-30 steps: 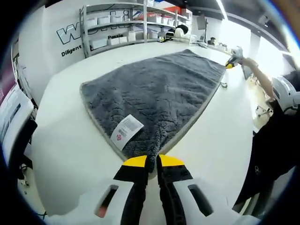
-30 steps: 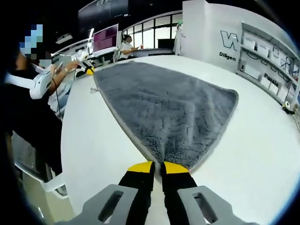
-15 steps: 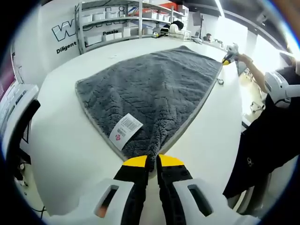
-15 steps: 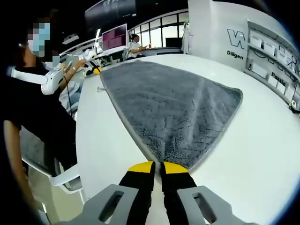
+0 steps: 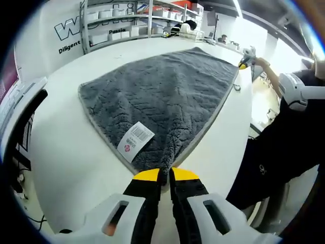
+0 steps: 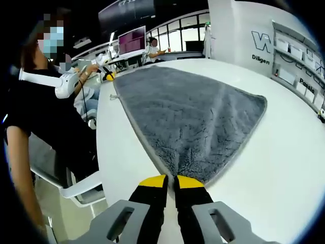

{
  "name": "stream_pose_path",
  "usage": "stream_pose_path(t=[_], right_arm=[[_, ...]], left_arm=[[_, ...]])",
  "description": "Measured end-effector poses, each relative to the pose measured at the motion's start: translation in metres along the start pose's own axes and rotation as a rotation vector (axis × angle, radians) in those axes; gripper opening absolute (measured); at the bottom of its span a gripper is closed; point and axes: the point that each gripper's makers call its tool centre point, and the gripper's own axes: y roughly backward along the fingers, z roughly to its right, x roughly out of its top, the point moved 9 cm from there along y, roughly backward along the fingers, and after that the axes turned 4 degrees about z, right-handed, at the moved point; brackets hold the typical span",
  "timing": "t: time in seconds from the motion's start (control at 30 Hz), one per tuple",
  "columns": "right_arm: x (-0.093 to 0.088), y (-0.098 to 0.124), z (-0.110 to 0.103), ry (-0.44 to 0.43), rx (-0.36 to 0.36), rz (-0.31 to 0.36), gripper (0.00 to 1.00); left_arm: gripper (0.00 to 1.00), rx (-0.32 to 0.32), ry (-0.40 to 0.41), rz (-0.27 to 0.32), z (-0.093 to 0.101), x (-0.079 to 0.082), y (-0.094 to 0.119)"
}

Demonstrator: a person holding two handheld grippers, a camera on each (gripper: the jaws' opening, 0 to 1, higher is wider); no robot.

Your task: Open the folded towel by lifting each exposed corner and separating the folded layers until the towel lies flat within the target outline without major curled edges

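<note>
A grey plush towel [image 5: 162, 91] lies spread on the white table [image 5: 66, 152], its white care label [image 5: 134, 141] facing up near the close corner. My left gripper [image 5: 165, 174] is shut on that close corner. From the other end the same towel [image 6: 188, 112] stretches away, and my right gripper [image 6: 171, 179] is shut on its near corner. Across the towel, the right gripper [image 5: 246, 61] shows at the far corner. The left gripper [image 6: 106, 76] shows likewise at the towel's far end, held in the person's hand. A small hanging loop [image 5: 236, 87] sticks out at the far edge.
The person in a black top [image 5: 284, 137] stands along the table's edge, also seen as the person [image 6: 35, 122] on the left. Shelves with white boxes [image 5: 127, 25] stand behind the table. A white chair [image 6: 76, 185] sits beside the table edge. Monitors [image 6: 131, 40] stand at a far desk.
Both views have shifted a little along the table, with the person's body drawing closer into frame. The towel stays spread and both grippers keep their hold on the corners.
</note>
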Motion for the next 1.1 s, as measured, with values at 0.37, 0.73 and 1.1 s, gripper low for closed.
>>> stream_pose_path(t=[0.37, 0.73, 1.1], right_arm=[[0.0, 0.0, 0.002, -0.115, -0.029, 0.04, 0.08], [0.011, 0.003, -0.008, -0.129, -0.138, 0.036, 0.43], [0.052, 0.009, -0.021, -0.068, -0.251, 0.16, 0.86]], left_arm=[[0.13, 0.016, -0.013, 0.005, 0.008, 0.0, -0.001], [0.39, 0.036, -0.064, 0.134, 0.019, 0.012, 0.012], [0.74, 0.092, -0.046, 0.24, 0.022, 0.028, 0.013]])
